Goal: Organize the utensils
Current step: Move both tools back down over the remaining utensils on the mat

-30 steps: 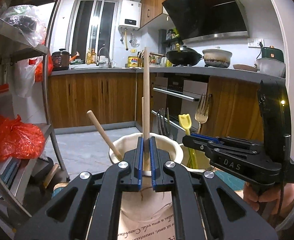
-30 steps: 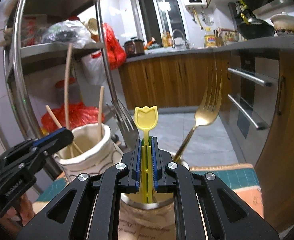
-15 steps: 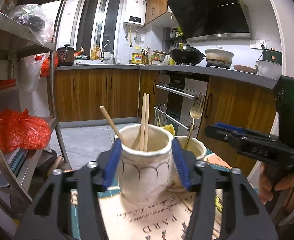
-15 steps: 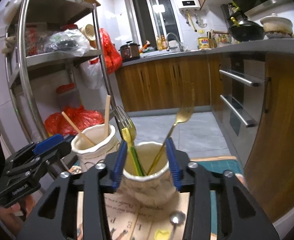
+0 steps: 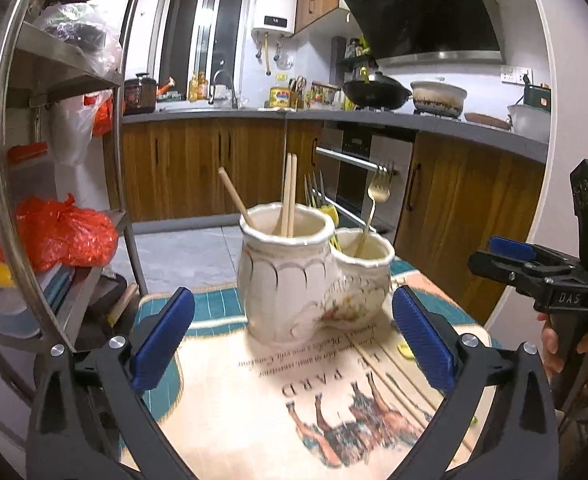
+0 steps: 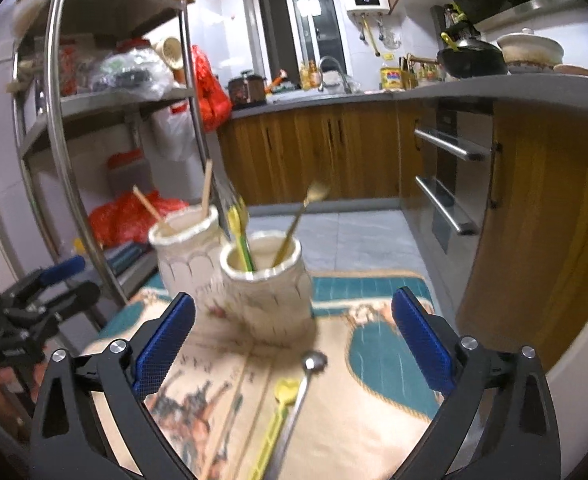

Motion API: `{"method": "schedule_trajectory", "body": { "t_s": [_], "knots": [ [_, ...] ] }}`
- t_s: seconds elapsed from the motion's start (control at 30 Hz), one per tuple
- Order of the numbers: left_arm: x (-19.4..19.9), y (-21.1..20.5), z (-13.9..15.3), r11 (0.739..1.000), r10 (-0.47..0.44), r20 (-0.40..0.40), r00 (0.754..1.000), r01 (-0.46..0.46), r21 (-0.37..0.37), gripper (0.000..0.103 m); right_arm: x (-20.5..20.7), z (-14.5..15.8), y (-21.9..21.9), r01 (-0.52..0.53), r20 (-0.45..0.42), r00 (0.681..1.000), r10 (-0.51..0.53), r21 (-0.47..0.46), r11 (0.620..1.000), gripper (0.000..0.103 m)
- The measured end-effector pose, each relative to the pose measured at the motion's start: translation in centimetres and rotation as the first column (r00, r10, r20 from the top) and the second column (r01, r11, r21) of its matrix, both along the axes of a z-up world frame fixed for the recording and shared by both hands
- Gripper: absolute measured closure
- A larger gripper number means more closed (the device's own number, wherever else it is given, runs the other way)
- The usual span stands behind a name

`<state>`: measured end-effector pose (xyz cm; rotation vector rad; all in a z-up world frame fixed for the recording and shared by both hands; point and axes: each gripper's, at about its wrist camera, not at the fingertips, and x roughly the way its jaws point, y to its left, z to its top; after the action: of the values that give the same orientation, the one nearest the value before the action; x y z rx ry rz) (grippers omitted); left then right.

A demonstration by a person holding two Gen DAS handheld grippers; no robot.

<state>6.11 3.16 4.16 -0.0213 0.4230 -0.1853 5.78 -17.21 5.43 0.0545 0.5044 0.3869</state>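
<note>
Two cream ceramic jars stand side by side on a printed mat (image 5: 278,376). The taller jar (image 5: 286,280) holds wooden chopsticks (image 5: 288,196). The shorter jar (image 6: 266,288) holds a gold fork (image 6: 294,224), a yellow fork (image 6: 240,232) and silver forks. A silver spoon (image 6: 304,384) and a yellow spoon (image 6: 280,404) lie on the mat, close to my right gripper (image 6: 292,338). That gripper's jaws are opening with nothing between them. My left gripper (image 5: 292,338) faces the taller jar from a short way back; its jaws are opening too, also with nothing in them.
A metal shelf rack (image 5: 122,184) with bags, one a red bag (image 5: 58,232), stands left of the mat. Wooden cabinets and an oven (image 5: 358,168) lie beyond the mat's far edge. A hand (image 5: 554,344) holds the right gripper at the right edge.
Both grippers went from shut to wide open. The left let go of a chopstick into the taller jar, the right of the yellow fork into the shorter jar. Both drew back.
</note>
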Motion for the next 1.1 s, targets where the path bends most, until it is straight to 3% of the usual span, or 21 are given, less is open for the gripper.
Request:
{"method": "schedule_trajectory", "body": {
  "t_s": [0.33, 0.7, 0.83, 1.1],
  "knots": [
    [-0.9, -1.4, -3.6, 0.999, -0.024, -0.108, 0.994, 0.028, 0.034, 0.005, -0.7, -5.5, 0.6, 0.012, -0.143, 0.989, -0.040, -0.194, 0.981, 0.005],
    [-0.3, -2.7, -5.8, 0.997, -0.035, -0.170, 0.985, 0.046, 0.061, 0.006, 0.8, -8.4, 0.5, 0.008, -0.265, 0.962, -0.070, -0.225, 0.974, 0.008],
    [-0.2, -2.7, -6.0, 0.998, -0.035, -0.175, 0.984, 0.045, 0.054, 0.006, 1.3, -9.1, 0.9, -0.017, -0.304, 0.951, -0.057, -0.234, 0.972, 0.034],
    [0.0, -3.2, -6.2, 0.997, -0.043, -0.188, 0.981, 0.054, 0.054, 0.006, 2.7, -8.7, 2.3, -0.066, -0.349, 0.937, -0.028, -0.255, 0.965, 0.055]
  ]
}}
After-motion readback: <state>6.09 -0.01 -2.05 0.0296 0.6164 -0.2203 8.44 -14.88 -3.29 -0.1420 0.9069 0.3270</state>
